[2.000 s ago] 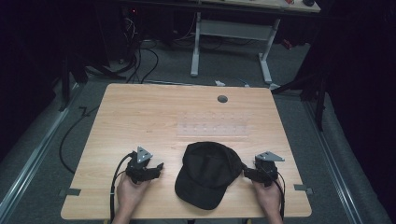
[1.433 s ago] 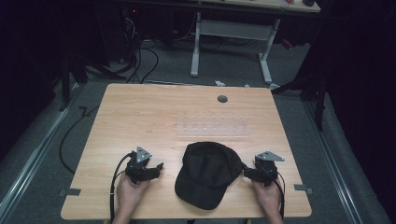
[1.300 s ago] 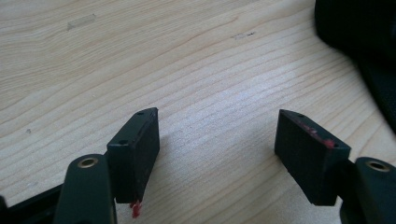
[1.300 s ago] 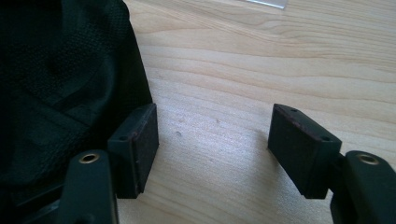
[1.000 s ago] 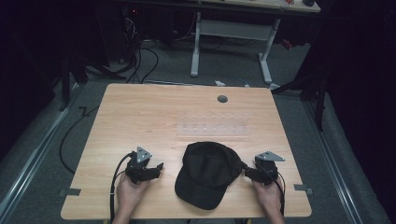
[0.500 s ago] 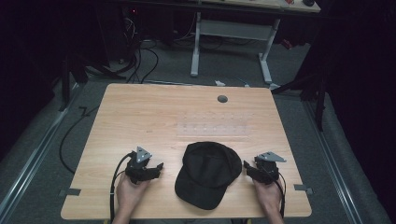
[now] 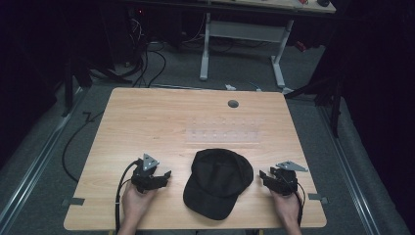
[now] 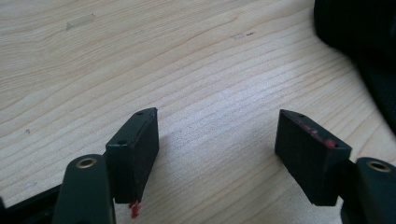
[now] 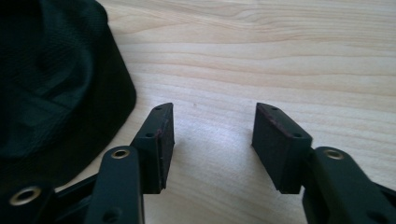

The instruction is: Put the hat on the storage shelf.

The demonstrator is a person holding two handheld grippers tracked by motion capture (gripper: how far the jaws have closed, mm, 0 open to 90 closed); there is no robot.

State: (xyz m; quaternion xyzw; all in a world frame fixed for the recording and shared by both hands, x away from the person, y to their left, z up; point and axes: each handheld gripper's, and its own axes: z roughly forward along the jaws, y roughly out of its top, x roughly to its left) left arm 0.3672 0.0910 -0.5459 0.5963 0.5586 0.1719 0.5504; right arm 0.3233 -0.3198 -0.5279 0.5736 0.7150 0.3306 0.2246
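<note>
Since the earlier high frames the right claw (image 7: 265,176) has drawn back a little from the cap (image 7: 219,181) and its jaws have just been closing partway, with nothing between them; the left claw (image 7: 164,177) sits where it was.

High view: the black cap lies on the near middle of the wooden tabletop (image 7: 147,122), between the two claws, crown toward the far side and brim pointing to the near edge, slightly leftward. That is its long axis, running roughly away from the person. The right claw is just beside the cap's right flank, the left claw a bit farther from its left flank, so the right hand looks the nearer for a side grasp. Beyond the cap lies a clear plastic tray (image 7: 223,135) with small wells, and a round grey grommet (image 7: 233,104).

Left gripper view: the left claw (image 8: 217,140) is released, its flat black pads wide apart over pale, straight-grained wood; the cap's dark edge (image 8: 369,42) is off to the upper right.

Right gripper view: the right claw (image 9: 212,135) is released too, nothing gripped, with the cap's soft woven fabric (image 9: 56,79) bulging just to its left.
</note>
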